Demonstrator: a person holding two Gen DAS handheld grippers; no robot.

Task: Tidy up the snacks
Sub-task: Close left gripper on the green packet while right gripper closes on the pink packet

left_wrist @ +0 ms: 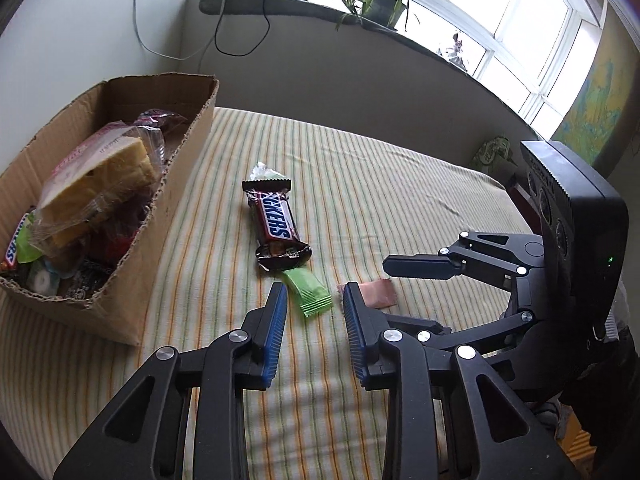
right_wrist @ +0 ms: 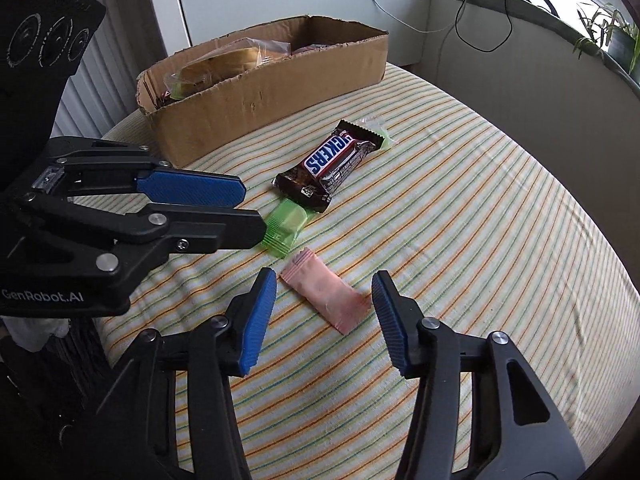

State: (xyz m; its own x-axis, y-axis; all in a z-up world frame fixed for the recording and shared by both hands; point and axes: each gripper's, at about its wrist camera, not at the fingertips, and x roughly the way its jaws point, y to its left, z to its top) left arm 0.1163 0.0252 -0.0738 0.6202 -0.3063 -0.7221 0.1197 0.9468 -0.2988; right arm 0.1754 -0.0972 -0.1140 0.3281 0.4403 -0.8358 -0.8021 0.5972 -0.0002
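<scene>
A Snickers bar (left_wrist: 274, 230) (right_wrist: 334, 162) lies on the striped tablecloth. A green sachet (left_wrist: 308, 290) (right_wrist: 286, 226) lies partly under its near end. A pink sachet (left_wrist: 378, 294) (right_wrist: 326, 296) lies beside them. A clear-green wrapper (left_wrist: 266, 174) (right_wrist: 378, 132) sits at the bar's far end. My left gripper (left_wrist: 314, 298) (right_wrist: 254, 210) is open, empty, its tips either side of the green sachet. My right gripper (right_wrist: 324, 284) (left_wrist: 404, 298) is open, empty, straddling the pink sachet. The cardboard box (left_wrist: 176, 184) (right_wrist: 280, 92) holds several snacks.
The round table (left_wrist: 400, 184) (right_wrist: 500, 240) drops off at its right and near edges. A windowsill with a potted plant (left_wrist: 380, 0) and cables runs behind. A wall and a radiator stand behind the box.
</scene>
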